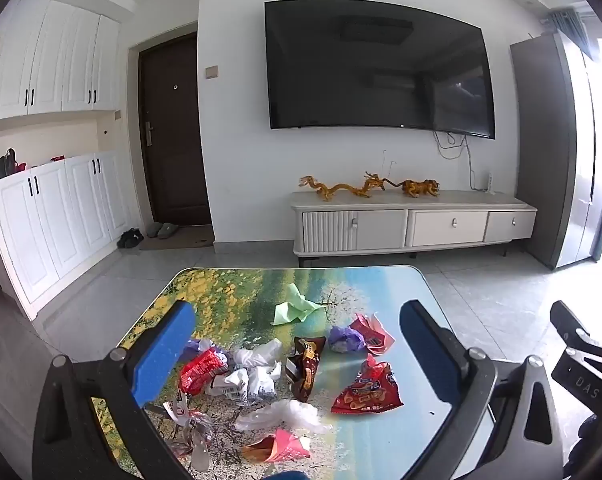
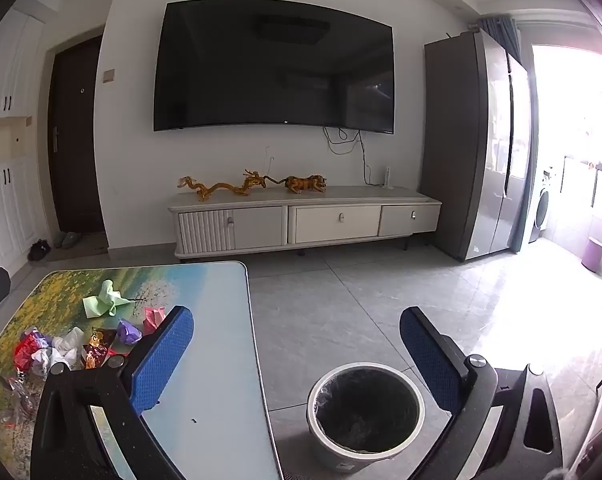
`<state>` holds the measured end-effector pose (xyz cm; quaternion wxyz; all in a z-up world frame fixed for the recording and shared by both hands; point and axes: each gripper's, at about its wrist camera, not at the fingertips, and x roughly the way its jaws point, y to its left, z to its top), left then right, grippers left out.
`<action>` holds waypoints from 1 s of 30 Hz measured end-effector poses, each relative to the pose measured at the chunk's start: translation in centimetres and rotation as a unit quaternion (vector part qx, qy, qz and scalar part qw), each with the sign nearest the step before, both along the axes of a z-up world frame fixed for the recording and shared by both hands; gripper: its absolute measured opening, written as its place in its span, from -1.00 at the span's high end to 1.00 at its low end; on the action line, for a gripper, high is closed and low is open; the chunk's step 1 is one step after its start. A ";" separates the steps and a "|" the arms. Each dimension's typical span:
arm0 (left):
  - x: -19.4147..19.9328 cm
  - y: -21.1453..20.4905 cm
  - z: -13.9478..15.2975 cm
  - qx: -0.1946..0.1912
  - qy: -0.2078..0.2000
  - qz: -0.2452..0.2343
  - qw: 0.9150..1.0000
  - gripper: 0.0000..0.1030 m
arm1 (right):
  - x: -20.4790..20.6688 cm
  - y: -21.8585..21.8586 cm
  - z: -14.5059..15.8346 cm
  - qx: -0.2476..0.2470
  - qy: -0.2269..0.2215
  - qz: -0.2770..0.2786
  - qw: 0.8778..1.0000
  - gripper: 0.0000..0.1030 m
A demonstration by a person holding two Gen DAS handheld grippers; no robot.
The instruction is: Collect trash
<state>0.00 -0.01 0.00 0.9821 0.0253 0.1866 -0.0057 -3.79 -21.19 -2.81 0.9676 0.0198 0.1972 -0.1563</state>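
Observation:
Several pieces of trash lie on a low table [image 1: 413, 432] with a landscape print: a green paper [image 1: 291, 307], a red snack wrapper [image 1: 367, 390], a brown wrapper [image 1: 305, 362], a purple bag [image 1: 343, 338], white plastic bags [image 1: 257, 376] and another red wrapper [image 1: 201, 370]. My left gripper [image 1: 297, 350] hangs open above this heap, holding nothing. In the right wrist view the same heap [image 2: 69, 344] sits at the left. My right gripper [image 2: 297, 346] is open and empty over the table's right edge and the floor. A grey bin [image 2: 367, 414] with a black liner stands on the floor below it.
A white TV cabinet [image 2: 305, 222] with golden animal figures stands against the far wall under a wall TV [image 2: 275, 66]. A grey fridge [image 2: 473, 148] is at the right, white cupboards [image 1: 53, 200] and a dark door [image 1: 173, 132] at the left. The floor is grey tile [image 2: 341, 300].

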 end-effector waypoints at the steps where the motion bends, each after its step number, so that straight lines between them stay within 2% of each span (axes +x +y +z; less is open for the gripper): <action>1: 0.0 0.0 0.0 -0.006 0.000 0.001 1.000 -1.00 | 0.0 0.0 0.0 -0.002 -0.002 0.000 1.000 -1.00; 9: -0.3 -0.1 0.0 -0.001 -0.010 0.007 1.000 -1.00 | 0.0 0.2 0.1 -0.002 -0.006 0.000 1.000 -1.00; 30: 1.0 1.0 -1.0 -0.012 0.015 0.013 1.000 -1.00 | 0.1 0.2 0.1 -0.004 -0.008 -0.002 1.000 -1.00</action>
